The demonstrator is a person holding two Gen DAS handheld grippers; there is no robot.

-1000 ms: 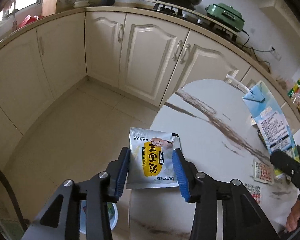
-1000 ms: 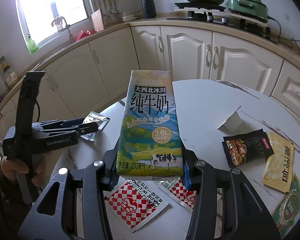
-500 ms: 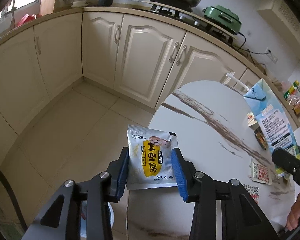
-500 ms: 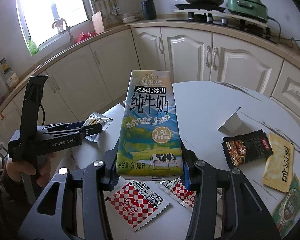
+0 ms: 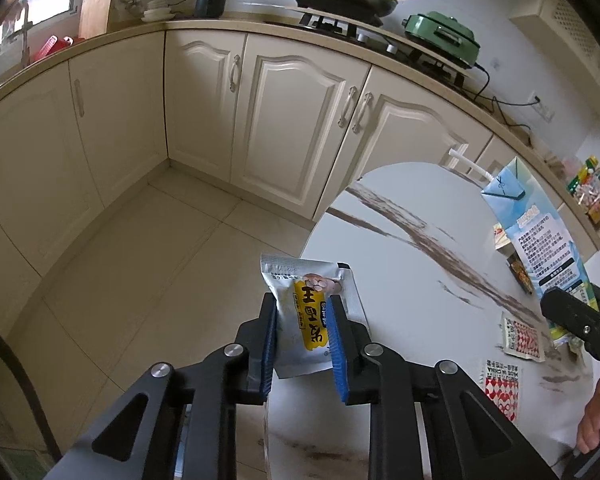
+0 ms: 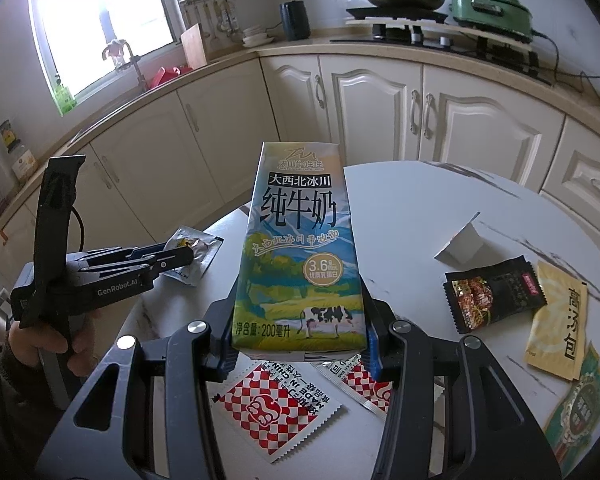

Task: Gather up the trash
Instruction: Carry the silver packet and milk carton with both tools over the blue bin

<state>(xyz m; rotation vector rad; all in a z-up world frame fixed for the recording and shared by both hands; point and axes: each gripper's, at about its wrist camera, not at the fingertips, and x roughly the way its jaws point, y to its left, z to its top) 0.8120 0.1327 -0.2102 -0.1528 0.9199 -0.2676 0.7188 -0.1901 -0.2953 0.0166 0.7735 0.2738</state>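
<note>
Left side first. My left gripper (image 5: pixel 302 338) is at the table's near-left edge, jaws closing on the silver foil sachet with the yellow label (image 5: pixel 306 312). The blue pads already flank it and look to be touching its two sides, the sachet bowed slightly between them. It overhangs the rim of the round white marble-pattern table (image 5: pixel 400 264). I judge the step in hand as the pick of this sachet; next I need a firm pinch, then a clean lift clear of the edge without it slipping floorward. Its yellow label carries bold black Chinese characters, upside down to me; I cannot read them surely. The left tool's body reads "GenRobot.AI".

Centre. My right gripper (image 6: pixel 300 348) is clamped on the upright blue-green milk carton (image 6: pixel 298 248), held above the table. Print: "大西北冰川", "纯牛奶", "3.6", "200毫升".

Below it, red-and-white checkered packets (image 6: pixel 276 408), "MADE IN CHINA".

Right: a black seasoning packet (image 6: pixel 494 294), a yellow packet reading "高汤包" (image 6: pixel 558 320). Both uncollected. No bin identified.
</note>
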